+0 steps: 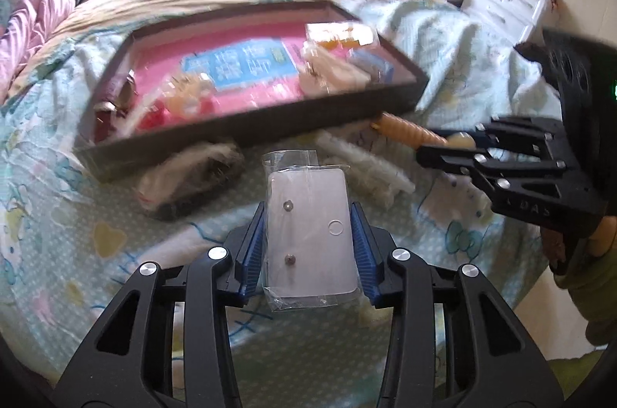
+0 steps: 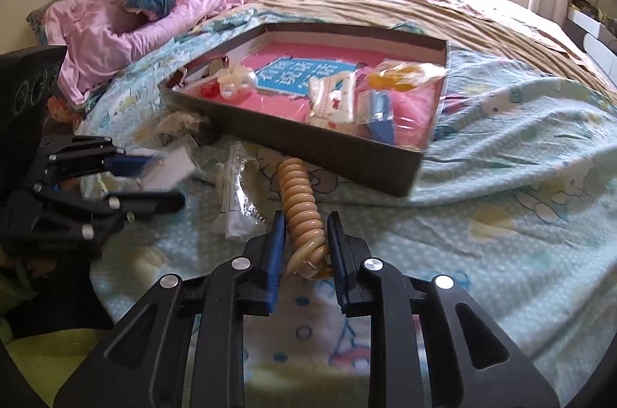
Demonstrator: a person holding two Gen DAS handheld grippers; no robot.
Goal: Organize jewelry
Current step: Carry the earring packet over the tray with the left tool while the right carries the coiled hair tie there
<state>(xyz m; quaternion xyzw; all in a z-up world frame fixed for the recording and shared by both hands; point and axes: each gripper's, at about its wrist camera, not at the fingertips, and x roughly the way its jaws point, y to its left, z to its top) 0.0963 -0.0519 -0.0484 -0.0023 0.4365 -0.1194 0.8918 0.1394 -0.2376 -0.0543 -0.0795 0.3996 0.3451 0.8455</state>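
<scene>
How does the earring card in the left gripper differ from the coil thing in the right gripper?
The earring card is flat, pale and rectangular, sealed in a clear plastic sleeve with two small studs; the coiled hair tie is a tan spiral tube with no wrapper. The card fills the left gripper edge to edge; the coil sits at one end in the right gripper, its other end stretching out toward the tray. Both are outside the tray.

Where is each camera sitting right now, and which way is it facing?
Left wrist: on the left gripper, looking down over the bed at the earring card in its jaws; right gripper and a sleeve at right.
Right wrist: on the right gripper, facing the coiled hair tie in its jaws; left gripper at left.
Shared: the tray, both items.
</scene>
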